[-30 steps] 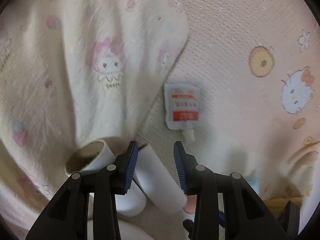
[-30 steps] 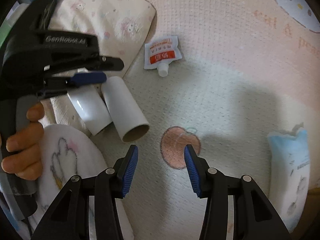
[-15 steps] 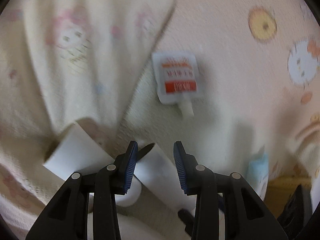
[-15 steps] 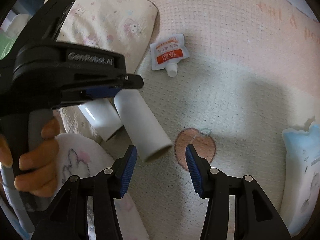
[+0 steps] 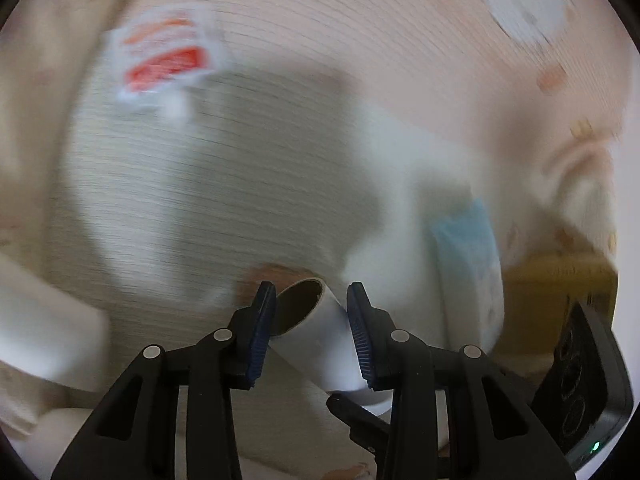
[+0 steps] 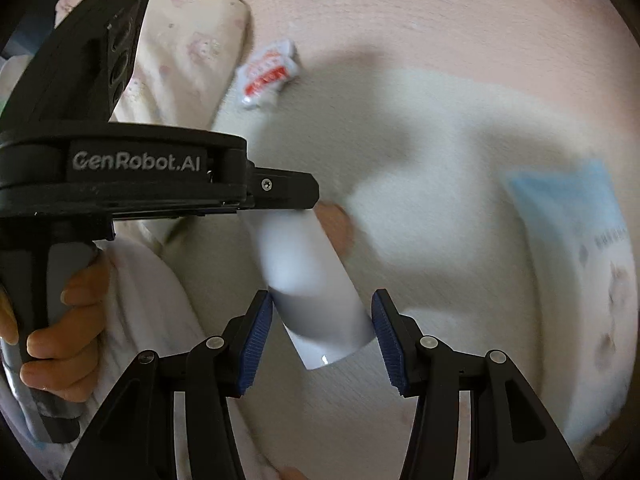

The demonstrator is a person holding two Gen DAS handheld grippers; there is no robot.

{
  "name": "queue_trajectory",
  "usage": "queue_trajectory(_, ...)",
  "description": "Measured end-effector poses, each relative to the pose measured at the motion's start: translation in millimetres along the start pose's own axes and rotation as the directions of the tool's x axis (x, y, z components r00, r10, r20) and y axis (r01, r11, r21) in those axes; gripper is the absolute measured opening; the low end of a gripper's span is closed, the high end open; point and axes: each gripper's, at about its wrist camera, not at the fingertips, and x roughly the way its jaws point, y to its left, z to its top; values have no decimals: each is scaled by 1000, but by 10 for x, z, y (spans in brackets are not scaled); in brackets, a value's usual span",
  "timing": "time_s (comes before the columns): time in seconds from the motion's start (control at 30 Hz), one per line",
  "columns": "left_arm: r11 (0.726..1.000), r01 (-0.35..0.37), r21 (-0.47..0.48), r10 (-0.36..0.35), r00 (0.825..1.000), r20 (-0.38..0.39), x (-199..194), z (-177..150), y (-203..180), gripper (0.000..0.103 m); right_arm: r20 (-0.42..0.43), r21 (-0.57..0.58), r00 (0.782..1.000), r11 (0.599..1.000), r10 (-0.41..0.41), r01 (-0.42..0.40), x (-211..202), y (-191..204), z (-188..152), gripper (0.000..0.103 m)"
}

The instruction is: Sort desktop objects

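Paper tube (image 5: 316,336) sits clamped between the pads of the left gripper (image 5: 310,300) in the left wrist view, its open end facing up at twelve o'clock. A red-and-white sachet (image 5: 164,60) lies blurred at ten o'clock and a pale blue packet (image 5: 468,256) at three, both on the patterned blanket (image 5: 360,40).

From the right wrist, the right gripper (image 6: 322,308) is spread, and the tube's near end lies loose between its pads. The person's hand (image 6: 60,320) grips the left tool at eight o'clock.
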Motion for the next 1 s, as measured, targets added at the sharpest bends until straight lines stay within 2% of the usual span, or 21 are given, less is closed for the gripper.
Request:
queue_trajectory(0.1,995,25,96,-22,999,-32,106,-79,-223,40,-16,61,1000,998,-5,6,-65,-200,-201,48)
queue_trajectory(0.2,988,65,139,-57,997,-55,183,-211,-401,38,-35,95,999,995,-27,30,-71,-320,-397,48)
queue_trajectory(0.27,984,49,172,-42,998,-48,192,-292,-485,38,-30,93,999,995,-36,38,-75,-333,-455,46)
queue_trajectory(0.33,981,40,189,-34,999,-37,211,-356,-547,37,-8,79,997,993,-82,82,-123,-298,-613,45)
queue_trajectory(0.4,984,56,166,-52,998,-27,231,-416,-556,36,-19,90,995,991,-96,97,-137,-284,-650,44)
queue_trajectory(0.6,990,138,28,-138,990,5,84,-512,-343,32,-11,156,998,986,-62,63,-216,-379,-802,43)
queue_trajectory(0.67,990,144,-8,-144,990,17,22,-551,-269,32,-8,190,999,981,-42,43,-246,-434,-880,43)
queue_trajectory(0.8,995,62,72,-65,997,44,-61,-634,-368,36,23,245,1000,969,5,-11,-300,-544,-1002,43)
queue_trajectory(0.87,994,83,66,-86,995,43,-107,-715,-357,42,34,265,999,964,22,-30,-315,-582,-1046,43)
queue_trajectory(0.93,995,93,39,-93,996,-4,18,-836,-409,43,33,272,999,962,22,-30,-323,-585,-1072,43)
queue_trajectory(1.0,992,122,15,-122,992,-14,39,-899,-329,43,15,272,1000,962,-7,3,-326,-554,-1094,43)
